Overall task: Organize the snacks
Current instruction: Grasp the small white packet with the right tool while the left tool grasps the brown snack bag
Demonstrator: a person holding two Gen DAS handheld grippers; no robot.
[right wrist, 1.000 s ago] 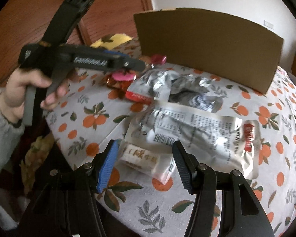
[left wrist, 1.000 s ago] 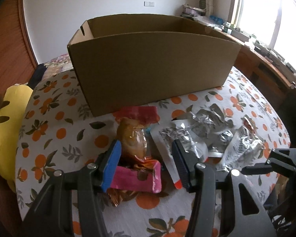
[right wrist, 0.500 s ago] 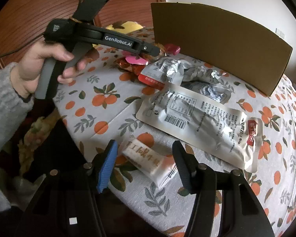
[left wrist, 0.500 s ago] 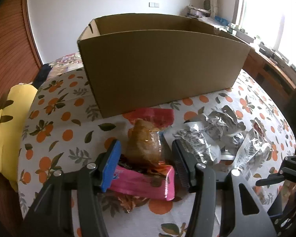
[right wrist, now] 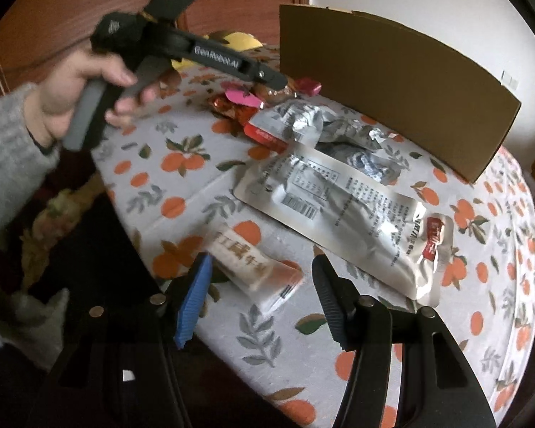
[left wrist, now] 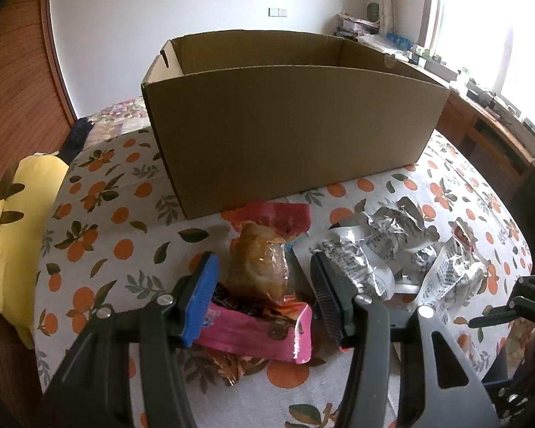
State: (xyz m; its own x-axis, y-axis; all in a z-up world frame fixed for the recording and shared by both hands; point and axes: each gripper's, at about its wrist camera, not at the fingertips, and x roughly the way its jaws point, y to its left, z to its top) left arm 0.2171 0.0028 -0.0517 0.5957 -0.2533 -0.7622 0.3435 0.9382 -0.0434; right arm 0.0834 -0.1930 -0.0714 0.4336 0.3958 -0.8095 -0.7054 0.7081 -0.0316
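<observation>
An open cardboard box [left wrist: 289,128] stands at the back of the table; it also shows in the right wrist view [right wrist: 392,78]. My left gripper [left wrist: 264,285] is open, its jaws either side of a brown clear-wrapped snack [left wrist: 258,267] that lies on a pink packet [left wrist: 253,331]. Crumpled silver packets [left wrist: 381,246] lie to the right of them. My right gripper [right wrist: 262,289] is open over a small white bar packet [right wrist: 249,267] near the table's front edge. A large flat silver pouch [right wrist: 342,210] lies just beyond the bar.
The table has an orange-print cloth [left wrist: 100,214]. A yellow cushion [left wrist: 14,221] sits off its left edge. A wooden desk with clutter [left wrist: 481,107] stands under the window at right. The left hand and its gripper body [right wrist: 182,50] reach over the far snacks.
My left gripper has moved forward, so the brown snack now sits between its jaws. My right gripper has drawn back towards the table edge and centred on the white bar packet.
</observation>
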